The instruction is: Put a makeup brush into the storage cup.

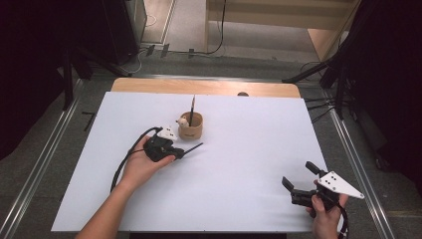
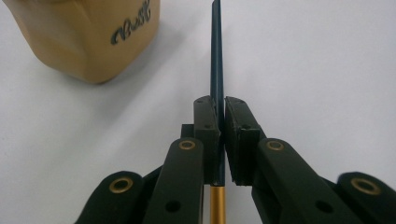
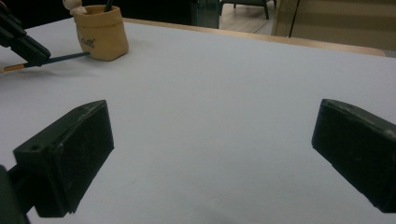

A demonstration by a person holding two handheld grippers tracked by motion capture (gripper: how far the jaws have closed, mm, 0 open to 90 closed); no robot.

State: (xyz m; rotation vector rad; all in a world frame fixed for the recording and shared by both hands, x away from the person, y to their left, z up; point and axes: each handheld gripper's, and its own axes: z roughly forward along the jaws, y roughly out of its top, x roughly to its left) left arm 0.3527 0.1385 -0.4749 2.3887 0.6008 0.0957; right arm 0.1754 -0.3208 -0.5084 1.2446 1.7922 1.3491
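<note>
Nearest the person, at the bench's (image 1: pixel 239 199) front right corner, the right gripper (image 1: pixel 299 180) is sitting low over the white surface in the person's right hand (image 1: pixel 326 211), its jaws standing wide apart with nothing between them; in the right gripper view the two black pads are framing bare bench. Farther in and to the left, the left hand (image 1: pixel 142 167) is holding the left gripper (image 1: pixel 183 153) just above the surface, its jaws closed tight on a thin dark pen (image 2: pixel 216 70). In the left gripper view the pads are pressing on the pen's shaft from both sides, a gold section of the pen showing behind them and the dark tip pointing forward past the jaws. The pen is lying nearly level, close over the bench, its tip near the base of the tan pen holder (image 1: pixel 191 126) but apart from it. Just beyond, that holder is standing upright near the bench's middle, carrying another dark pen (image 1: pixel 191 109) upright and a small pale figure (image 1: pixel 182 121) at its rim.
</note>
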